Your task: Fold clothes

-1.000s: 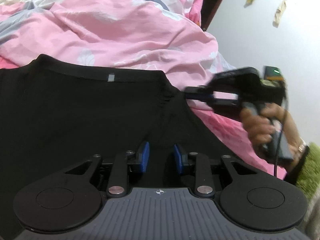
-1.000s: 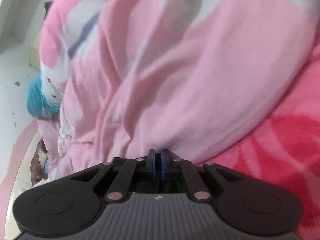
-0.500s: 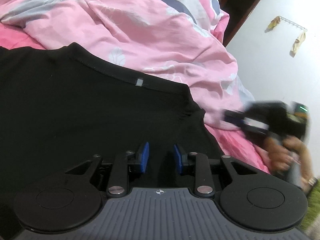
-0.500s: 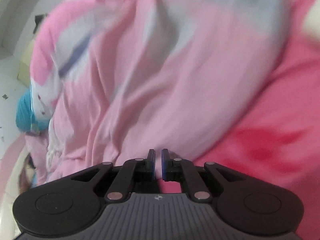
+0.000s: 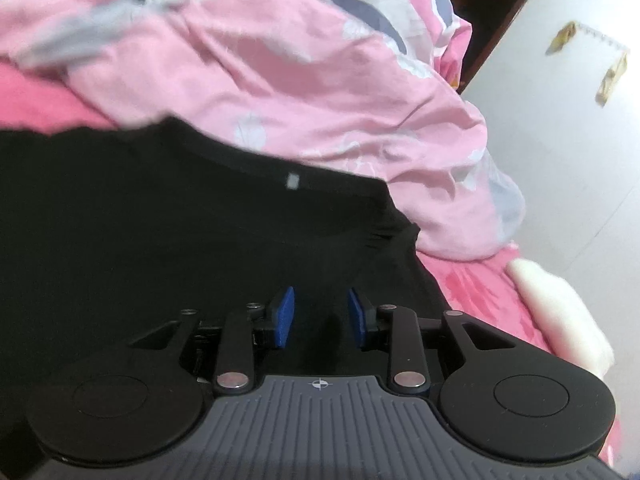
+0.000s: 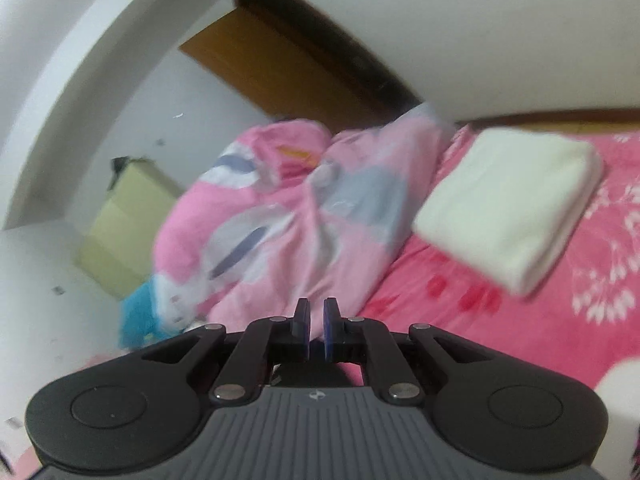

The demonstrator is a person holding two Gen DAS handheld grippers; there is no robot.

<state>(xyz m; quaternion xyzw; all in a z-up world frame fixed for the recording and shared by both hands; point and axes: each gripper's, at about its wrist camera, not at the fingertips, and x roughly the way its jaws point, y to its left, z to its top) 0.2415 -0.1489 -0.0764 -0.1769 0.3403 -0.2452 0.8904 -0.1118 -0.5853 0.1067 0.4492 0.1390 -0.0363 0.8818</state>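
Black T-shirt (image 5: pixel 168 232): spread flat on the bed (image 5: pixel 36 104), collar with small grey tag (image 5: pixel 293 181) facing the pink duvet (image 5: pixel 320 92); left and lower edges cut off.
Left tool (image 5: pixel 320 316): above the shirt's right part, blue pads parted, nothing between them.
Right tool (image 6: pixel 316 330): pads narrowly apart, released, empty.
Folded cream towel (image 6: pixel 508 204): on the pink sheet (image 6: pixel 520 340), blurred; partly cut off in the left view.

Left tool (image 5: pixel 320 316) gapes over black shirt (image 5: pixel 168 240) beside pink quilt (image 5: pixel 320 92).
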